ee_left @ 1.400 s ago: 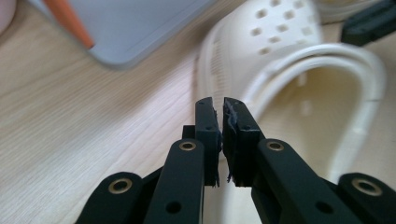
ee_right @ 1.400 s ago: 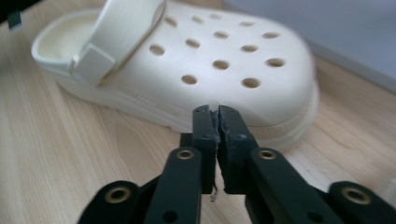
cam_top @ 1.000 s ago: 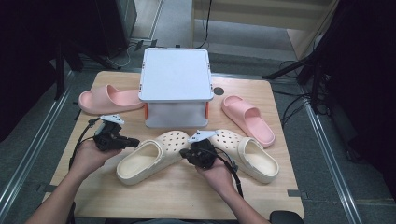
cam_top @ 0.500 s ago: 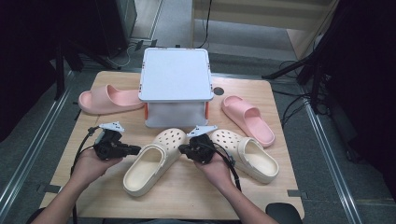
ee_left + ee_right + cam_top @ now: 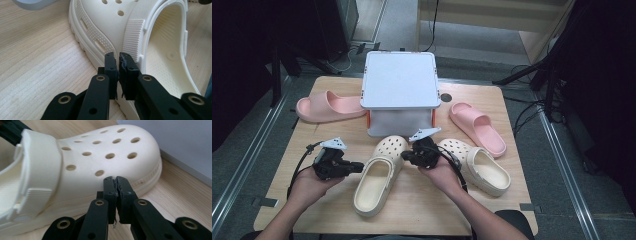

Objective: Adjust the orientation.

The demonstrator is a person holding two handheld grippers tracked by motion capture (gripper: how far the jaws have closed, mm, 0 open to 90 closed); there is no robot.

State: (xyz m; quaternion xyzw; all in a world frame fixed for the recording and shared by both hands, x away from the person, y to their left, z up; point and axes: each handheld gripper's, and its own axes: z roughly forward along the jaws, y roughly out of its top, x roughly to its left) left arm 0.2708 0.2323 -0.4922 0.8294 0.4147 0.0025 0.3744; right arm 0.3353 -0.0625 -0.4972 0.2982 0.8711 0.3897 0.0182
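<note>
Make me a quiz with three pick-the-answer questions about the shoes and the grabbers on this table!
1. Where is the grey box?
A. at the back middle of the table, between the two pink slippers
B. on the floor
C. inside a clog

2. How many cream clogs are there?
A. one
B. two
C. four

3. How are the left gripper's jaws?
A. wide open
B. shut on a slipper
C. shut, holding nothing

Answers:
1. A: the high view shows one pink slipper on either side.
2. B: one cream clog lies left of the other.
3. C: the pads meet, just beside the clog's side.
</note>
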